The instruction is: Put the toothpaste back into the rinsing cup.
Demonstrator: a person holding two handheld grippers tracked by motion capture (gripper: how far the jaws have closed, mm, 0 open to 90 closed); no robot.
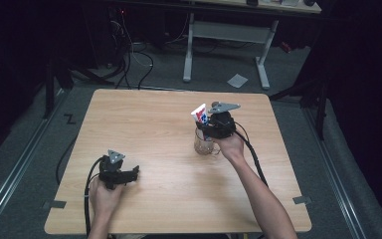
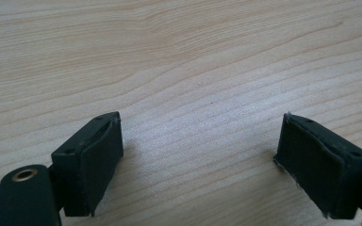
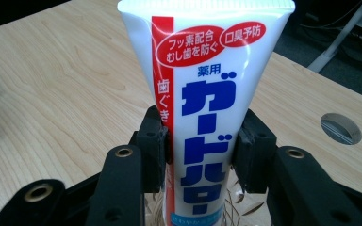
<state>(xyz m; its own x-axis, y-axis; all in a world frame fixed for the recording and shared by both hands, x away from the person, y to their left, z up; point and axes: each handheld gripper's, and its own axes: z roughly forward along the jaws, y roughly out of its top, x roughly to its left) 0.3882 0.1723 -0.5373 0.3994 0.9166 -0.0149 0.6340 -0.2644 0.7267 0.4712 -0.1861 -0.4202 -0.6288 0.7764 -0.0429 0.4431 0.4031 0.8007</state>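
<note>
Wooden desk point(image 1: 169, 199) bare toward every edge. White toothpaste tube point(image 3: 202, 94), red stripe, blue lettering, stands upright in glass cup point(image 1: 205, 144), frame centre; right tongs point(image 3: 200, 155) flank it, contact unclear. Left tongs point(image 2: 198, 160) spread, lower left.

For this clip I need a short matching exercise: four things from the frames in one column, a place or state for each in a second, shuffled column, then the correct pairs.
Column one:
1. toothpaste tube
2. glass cup
3. left gripper
4. right gripper

Column two:
A. jaws wide apart over bare wood, nothing between them
B. clear, standing on the table with the tube's lower end inside
C. white with red and blue print, upright
D. jaws on either side of the tube, above the cup

Pairs: 1-C, 2-B, 3-A, 4-D
</note>
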